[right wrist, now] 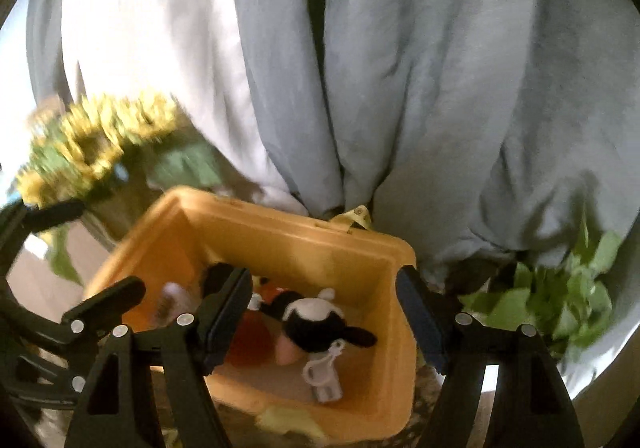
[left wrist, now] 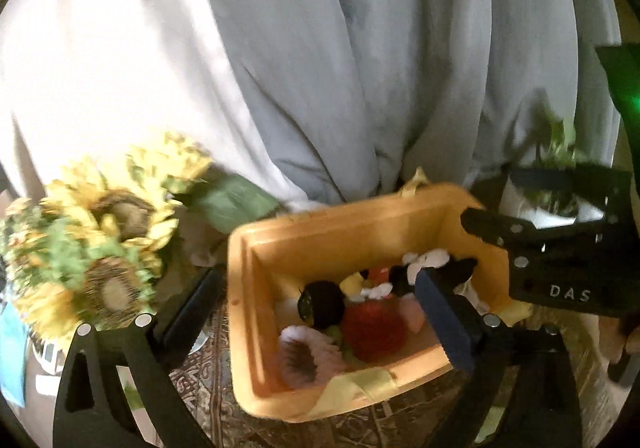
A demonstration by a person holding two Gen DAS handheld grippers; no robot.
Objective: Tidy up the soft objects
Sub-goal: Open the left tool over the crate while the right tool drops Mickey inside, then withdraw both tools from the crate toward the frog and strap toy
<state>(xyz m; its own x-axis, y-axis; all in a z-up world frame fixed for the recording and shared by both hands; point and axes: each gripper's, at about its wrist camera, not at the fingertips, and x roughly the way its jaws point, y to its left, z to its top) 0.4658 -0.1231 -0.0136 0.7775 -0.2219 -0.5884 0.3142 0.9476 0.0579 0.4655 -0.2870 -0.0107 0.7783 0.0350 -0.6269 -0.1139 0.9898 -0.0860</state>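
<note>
An orange bin (left wrist: pixel 256 328) holds several soft toys: a red strawberry plush (left wrist: pixel 374 326), a pink fuzzy one (left wrist: pixel 308 354), a black round one (left wrist: pixel 322 304). My left gripper (left wrist: pixel 316 322) is open and empty, its jaws straddling the bin's left wall. In the right wrist view the bin (right wrist: pixel 396 348) holds a black-and-white cow plush (right wrist: pixel 316 322) with a white clip (right wrist: pixel 324 374). My right gripper (right wrist: pixel 324 332) is open and empty above the bin; it also shows in the left wrist view (left wrist: pixel 560 272).
Grey-blue curtains (left wrist: pixel 340 68) hang right behind the bin. Artificial sunflowers (left wrist: pixel 100 232) stand to its left, and green leaves (right wrist: pixel 560 304) to its right. The bin sits on a patterned cloth (left wrist: pixel 200 392).
</note>
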